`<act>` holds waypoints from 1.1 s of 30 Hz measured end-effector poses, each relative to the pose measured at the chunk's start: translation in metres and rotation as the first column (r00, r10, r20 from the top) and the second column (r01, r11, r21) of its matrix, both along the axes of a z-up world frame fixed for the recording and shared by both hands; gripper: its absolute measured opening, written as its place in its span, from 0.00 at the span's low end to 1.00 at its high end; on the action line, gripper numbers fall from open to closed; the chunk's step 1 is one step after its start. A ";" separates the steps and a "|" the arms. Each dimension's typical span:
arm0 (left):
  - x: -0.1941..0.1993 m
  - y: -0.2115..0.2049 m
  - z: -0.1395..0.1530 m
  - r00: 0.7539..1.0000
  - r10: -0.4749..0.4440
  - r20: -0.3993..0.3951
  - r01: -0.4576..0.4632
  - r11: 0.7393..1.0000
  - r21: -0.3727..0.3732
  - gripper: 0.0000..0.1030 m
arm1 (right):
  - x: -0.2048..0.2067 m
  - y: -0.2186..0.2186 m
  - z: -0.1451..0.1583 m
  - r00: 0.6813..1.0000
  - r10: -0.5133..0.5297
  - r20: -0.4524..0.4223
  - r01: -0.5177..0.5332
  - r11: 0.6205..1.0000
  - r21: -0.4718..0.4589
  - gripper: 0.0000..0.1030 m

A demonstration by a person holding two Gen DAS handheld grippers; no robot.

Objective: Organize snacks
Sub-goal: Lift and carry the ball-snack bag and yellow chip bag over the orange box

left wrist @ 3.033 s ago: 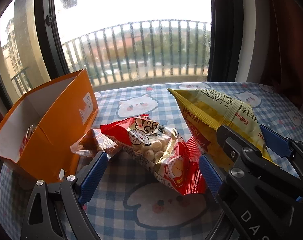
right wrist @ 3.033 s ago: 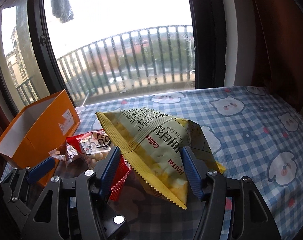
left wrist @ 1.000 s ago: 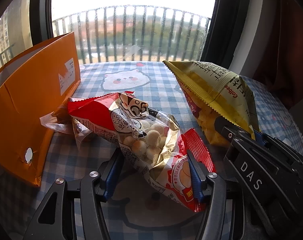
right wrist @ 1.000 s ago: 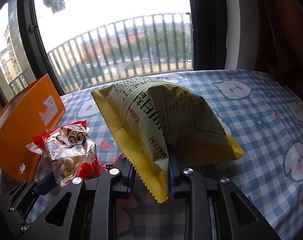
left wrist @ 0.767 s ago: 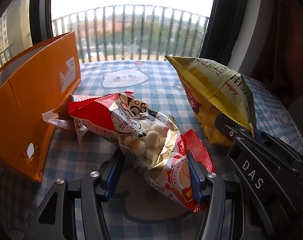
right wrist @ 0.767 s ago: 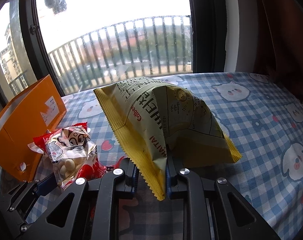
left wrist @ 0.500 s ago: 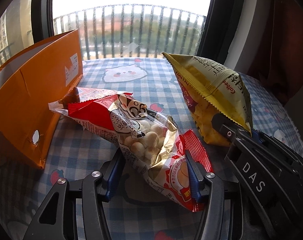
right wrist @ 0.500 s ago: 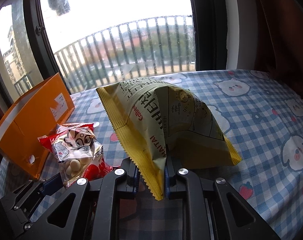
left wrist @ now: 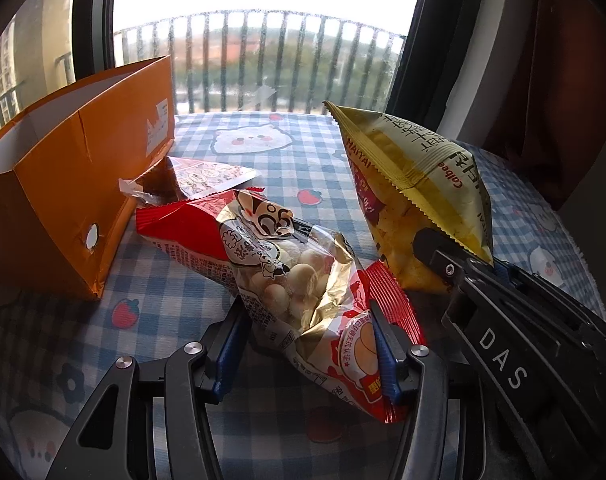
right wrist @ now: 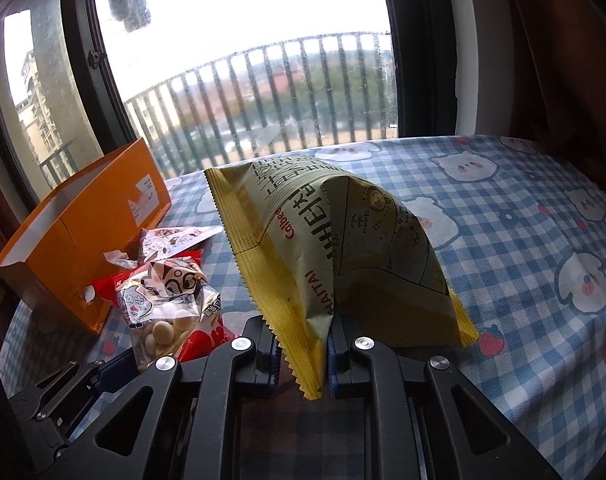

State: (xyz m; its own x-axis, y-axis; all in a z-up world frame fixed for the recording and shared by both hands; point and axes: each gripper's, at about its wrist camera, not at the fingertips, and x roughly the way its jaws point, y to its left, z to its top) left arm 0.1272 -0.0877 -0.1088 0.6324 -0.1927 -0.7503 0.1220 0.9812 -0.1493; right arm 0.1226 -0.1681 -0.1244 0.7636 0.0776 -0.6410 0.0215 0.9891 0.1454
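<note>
Blazing in from the window, blowing the sky out to white. Leaving near foreground and corners dim, shadowed. Bending railing and frame edges with fisheye distortion. Staying sharp, without blur.

A blue-and-white checked tablecloth, printed with white cat faces and red strawberries, carries an open orange cardboard box with a white inside. Beside the box lie a red-and-gold foil packet of pale round snacks and a crinkle-edged yellow chip bag with black and red lettering.
</note>
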 end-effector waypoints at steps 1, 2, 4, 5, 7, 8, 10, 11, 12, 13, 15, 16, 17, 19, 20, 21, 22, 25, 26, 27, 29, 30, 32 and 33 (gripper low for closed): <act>-0.002 0.000 0.001 1.000 0.001 0.003 -0.001 1.000 -0.001 0.55 | -0.002 0.001 0.001 1.000 0.001 0.003 -0.001 1.000 0.001 0.18; -0.003 0.001 0.002 1.000 0.001 0.007 -0.001 1.000 -0.003 0.55 | -0.004 0.001 0.002 1.000 0.002 0.005 -0.002 1.000 0.001 0.18; -0.007 0.002 0.004 1.000 0.000 0.011 0.000 1.000 -0.007 0.55 | -0.007 0.002 0.004 1.000 0.006 0.008 -0.006 1.000 0.000 0.18; -0.009 0.002 0.005 1.000 -0.001 0.014 0.001 1.000 -0.009 0.55 | -0.008 0.003 0.005 1.000 0.007 0.011 -0.007 1.000 -0.001 0.18; -0.012 0.003 0.006 1.000 -0.003 0.019 0.003 1.000 -0.011 0.55 | -0.013 0.004 0.008 1.000 0.010 0.024 -0.009 1.000 -0.008 0.17; -0.014 0.003 0.008 1.000 -0.003 0.023 0.004 1.000 -0.013 0.55 | -0.015 0.004 0.010 0.999 0.011 0.032 -0.010 1.000 -0.012 0.17; -0.018 0.004 0.011 0.999 -0.005 0.034 0.006 1.000 -0.017 0.55 | -0.021 0.006 0.014 0.999 0.013 0.048 -0.012 1.000 -0.013 0.17; -0.020 0.004 0.014 0.999 -0.006 0.041 0.006 1.000 -0.017 0.55 | -0.024 0.006 0.017 0.998 0.012 0.059 -0.012 1.000 -0.007 0.17; -0.021 0.004 0.016 0.999 -0.005 0.048 0.006 1.000 -0.015 0.55 | -0.026 0.006 0.019 0.998 0.014 0.068 -0.014 1.000 -0.002 0.17; -0.023 0.005 0.019 0.999 -0.005 0.055 0.006 1.000 -0.014 0.55 | -0.029 0.007 0.022 0.997 0.016 0.074 -0.016 1.000 -0.001 0.17; -0.026 0.005 0.025 0.998 -0.007 0.070 0.008 1.000 -0.011 0.55 | -0.032 0.007 0.027 0.996 0.015 0.087 -0.015 1.000 0.002 0.17; -0.028 0.005 0.029 0.997 -0.007 0.078 0.008 1.000 -0.009 0.55 | -0.034 0.008 0.030 0.995 0.016 0.094 -0.017 1.000 0.003 0.17; -0.030 0.006 0.033 0.996 -0.007 0.089 0.008 1.000 -0.008 0.55 | -0.036 0.008 0.034 0.995 0.017 0.102 -0.018 1.000 0.005 0.17; -0.034 0.007 0.040 0.994 -0.006 0.110 0.006 1.000 -0.005 0.55 | -0.039 0.009 0.042 0.992 0.021 0.121 -0.022 1.000 0.008 0.17; -0.035 0.008 0.044 0.993 -0.004 0.119 0.005 1.000 -0.006 0.55 | -0.041 0.010 0.046 0.991 0.024 0.131 -0.025 1.000 0.007 0.17; -0.036 0.009 0.048 0.992 -0.003 0.127 0.004 1.000 -0.007 0.55 | -0.043 0.011 0.051 0.990 0.026 0.139 -0.027 1.000 0.008 0.17; -0.038 0.010 0.051 0.991 -0.001 0.135 0.002 1.000 -0.008 0.55 | -0.045 0.012 0.055 0.989 0.031 0.148 -0.032 0.999 0.006 0.17; -0.042 0.013 0.061 0.987 0.008 0.160 -0.007 1.000 -0.007 0.55 | -0.047 0.015 0.066 0.985 0.044 0.168 -0.045 0.999 0.001 0.17; -0.042 0.014 0.064 0.986 0.011 0.168 -0.010 1.000 -0.006 0.55 | -0.048 0.016 0.069 0.984 0.049 0.174 -0.050 0.999 0.002 0.17; -0.043 0.016 0.067 0.984 0.015 0.176 -0.014 1.000 -0.006 0.55 | -0.048 0.017 0.072 0.982 0.054 0.180 -0.056 0.998 0.004 0.17; -0.045 0.019 0.073 0.981 0.018 0.191 -0.017 1.000 -0.004 0.55 | -0.048 0.019 0.079 0.979 0.064 0.192 -0.066 0.998 0.007 0.17; -0.046 0.020 0.075 0.980 0.020 0.200 -0.020 1.000 -0.003 0.55 | -0.047 0.021 0.082 0.978 0.068 0.197 -0.071 0.997 0.007 0.17; -0.047 0.025 0.081 0.976 0.028 0.216 -0.028 1.000 -0.003 0.55 | -0.046 0.026 0.089 0.974 0.079 0.210 -0.081 0.997 0.004 0.17; -0.047 0.026 0.083 0.974 0.031 0.224 -0.031 1.000 -0.003 0.55 | -0.045 0.029 0.092 0.973 0.082 0.217 -0.084 0.996 0.002 0.17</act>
